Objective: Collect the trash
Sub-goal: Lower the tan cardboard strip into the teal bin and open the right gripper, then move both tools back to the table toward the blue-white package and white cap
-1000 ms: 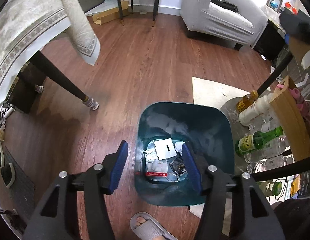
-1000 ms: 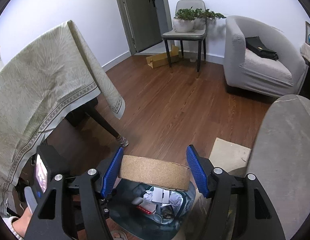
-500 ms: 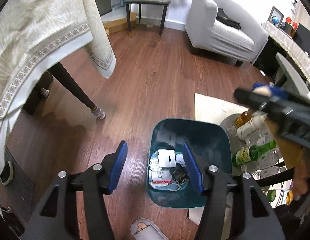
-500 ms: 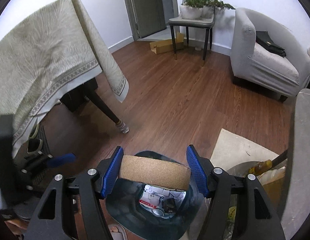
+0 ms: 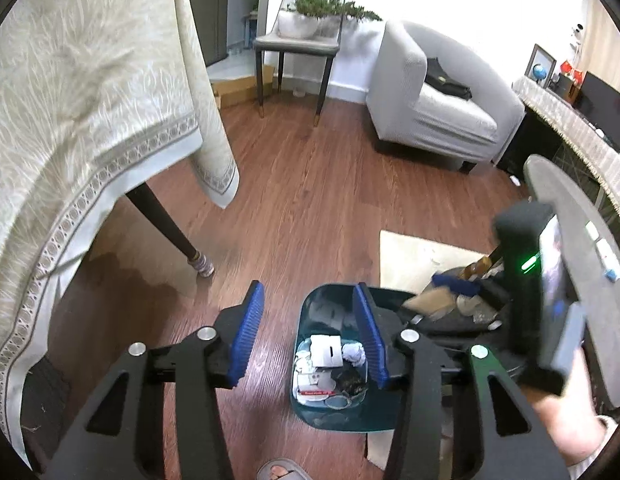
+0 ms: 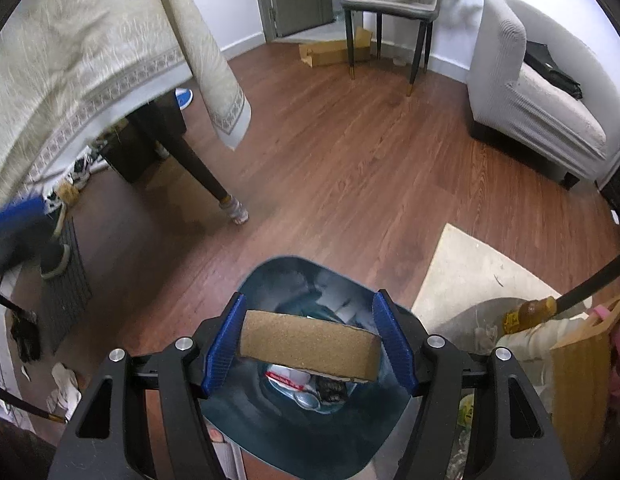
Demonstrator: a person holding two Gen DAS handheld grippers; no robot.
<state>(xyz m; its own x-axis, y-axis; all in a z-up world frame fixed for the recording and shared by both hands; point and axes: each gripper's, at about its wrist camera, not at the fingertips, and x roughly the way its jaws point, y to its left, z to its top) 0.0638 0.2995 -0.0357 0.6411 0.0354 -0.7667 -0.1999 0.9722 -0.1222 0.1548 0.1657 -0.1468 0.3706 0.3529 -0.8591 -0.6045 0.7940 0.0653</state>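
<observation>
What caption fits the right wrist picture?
Right hand-held gripper holding a cork block above the teal trash bin.

**Cork block above the teal bin**

The trash bin (image 6: 294,436) is a teal plastic tub with rounded corners, standing upright and open on the wooden floor. At its bottom lies a heap of trash (image 5: 330,368): white folded paper, crumpled tissue, a red-and-white wrapper and a dark scrap. Directly above the bin's mouth hangs a cork block (image 6: 310,344), tan and speckled, long and flat, tilted slightly down to its right, clamped endwise between blue fingers (image 6: 226,344).
</observation>
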